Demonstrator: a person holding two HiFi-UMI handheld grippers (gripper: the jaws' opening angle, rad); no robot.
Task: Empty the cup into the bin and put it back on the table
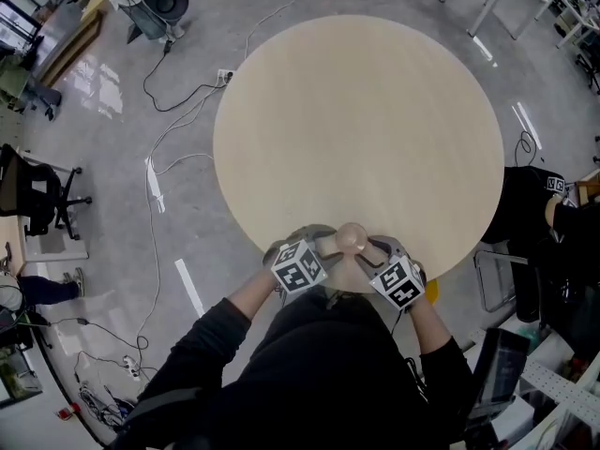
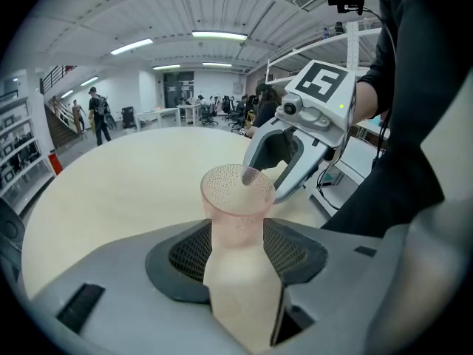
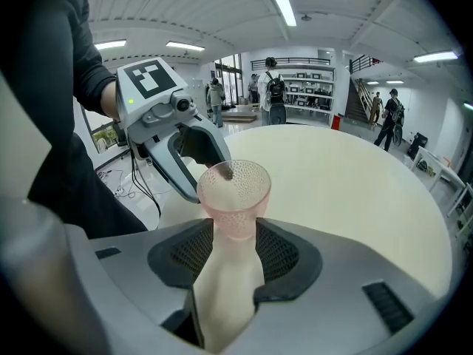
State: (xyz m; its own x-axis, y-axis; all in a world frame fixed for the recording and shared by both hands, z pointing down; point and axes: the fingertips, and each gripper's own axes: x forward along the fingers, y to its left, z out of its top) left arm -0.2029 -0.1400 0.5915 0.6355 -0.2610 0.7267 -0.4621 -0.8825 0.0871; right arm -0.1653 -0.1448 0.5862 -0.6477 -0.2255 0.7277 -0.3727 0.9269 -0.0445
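Cup [image 1: 351, 239] sat at the near edge of the table [image 1: 356, 111], left gripper [image 1: 323, 245] and right gripper [image 1: 376, 247] both clamped on it. Inside looked empty, no bin in view: probably dumped already, only set-down and release left.

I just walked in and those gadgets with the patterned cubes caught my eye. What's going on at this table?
A person stands at the near edge of a round table with a claw tool in each hand. The left claw and the right claw both close on one pink cup from opposite sides. The cup is upright, right at the table's near edge.
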